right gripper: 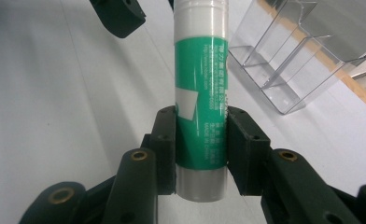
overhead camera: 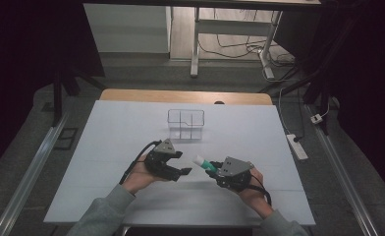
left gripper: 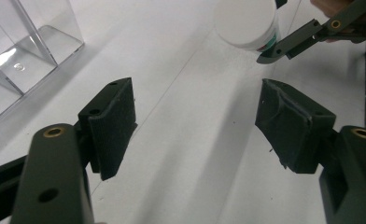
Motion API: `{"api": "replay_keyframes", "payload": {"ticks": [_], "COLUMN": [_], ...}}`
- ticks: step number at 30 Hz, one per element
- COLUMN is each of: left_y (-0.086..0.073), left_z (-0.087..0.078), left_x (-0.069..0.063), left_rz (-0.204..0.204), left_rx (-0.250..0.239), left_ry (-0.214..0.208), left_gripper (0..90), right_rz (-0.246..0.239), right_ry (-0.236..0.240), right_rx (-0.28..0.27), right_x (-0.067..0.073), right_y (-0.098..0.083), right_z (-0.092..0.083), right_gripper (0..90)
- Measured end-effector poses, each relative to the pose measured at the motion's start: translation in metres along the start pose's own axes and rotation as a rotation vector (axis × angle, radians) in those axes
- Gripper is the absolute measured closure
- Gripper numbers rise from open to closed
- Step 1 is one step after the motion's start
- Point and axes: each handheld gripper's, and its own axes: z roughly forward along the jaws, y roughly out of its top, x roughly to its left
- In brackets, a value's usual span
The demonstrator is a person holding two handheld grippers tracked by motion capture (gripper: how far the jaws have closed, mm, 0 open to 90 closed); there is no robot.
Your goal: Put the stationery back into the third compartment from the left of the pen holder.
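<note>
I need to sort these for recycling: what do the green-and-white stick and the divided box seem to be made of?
Glue stick: probably smooth plastic, glossy, with a printed green label. Divided box: clear hard plastic, likely acrylic; the table shows through its walls, and its edges catch the light.

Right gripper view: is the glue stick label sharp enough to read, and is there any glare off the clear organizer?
Right gripper view: glue stick sharp, small print visible though tiny; clear organizer behind is soft, with pale reflections. Left gripper view: organizer floor shows a bright glare patch. High view: dim, dark surroundings, white table evenly lit.
</note>
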Motion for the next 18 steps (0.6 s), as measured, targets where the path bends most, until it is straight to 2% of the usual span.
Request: {"api": "replay_keyframes", "payload": {"ticks": [4,10,18], "left_y": [-0.0001,-0.0002,0.0011], "left_z": [-0.0012,-0.0009,0.0003], "left_x": [0.0013,0.0010,0.0004], "left_rz": [-0.019,-0.026,-0.069], "left_rx": [-0.023,-0.034,-0.091], "left_ry": [-0.005,-0.006,-0.046], "left_gripper": [27.8,26.6,26.1], "right_rz": [0.022,0.047,0.073], "right_ry": [-0.002,-0.010,-0.007], "right_rx": [-0.015,-0.031,-0.053], "right_x": [-0.0021,-0.0032,-0.0025], "right_y": [-0.0007,-0.0012,-0.0014], "right_z": [-0.0009,-0.0023,-0.0007], "right_gripper": [65.2,65.2,65.2]}}
